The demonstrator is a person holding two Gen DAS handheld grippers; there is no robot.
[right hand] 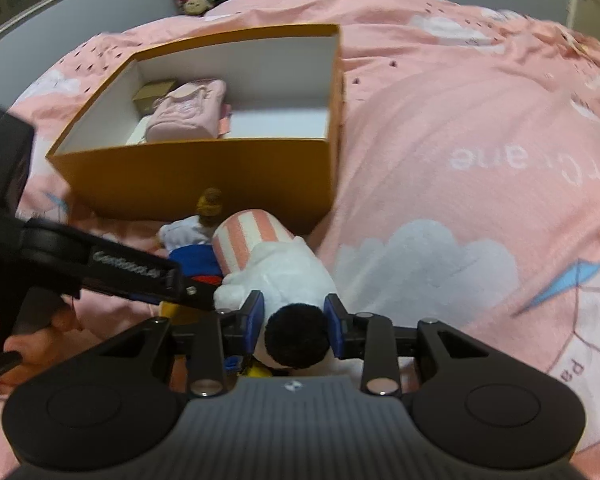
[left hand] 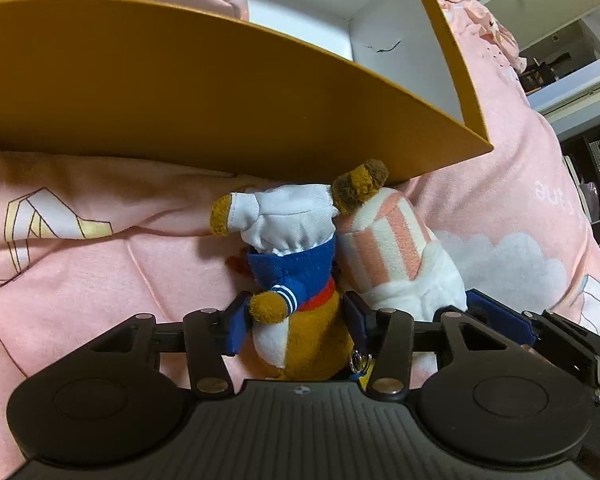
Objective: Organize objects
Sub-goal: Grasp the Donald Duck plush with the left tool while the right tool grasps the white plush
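Two plush toys lie side by side, touching, on the pink bedspread (right hand: pixel 440 168) just in front of one orange box (right hand: pixel 204 172). The left gripper (left hand: pixel 296 320) has its jaws clenched on the brown bear (left hand: pixel 300 312) in blue and white clothes. The right gripper (right hand: pixel 296 318) grasps the white plush (right hand: pixel 284 276) with the pink-striped part at its black end. Inside the box lie one pink garment (right hand: pixel 188 110) and one small tan carton (right hand: pixel 154 94).

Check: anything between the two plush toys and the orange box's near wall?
Nothing. In the right wrist view, the brown plush and striped plush lie against the orange box, with only pink bedspread around.
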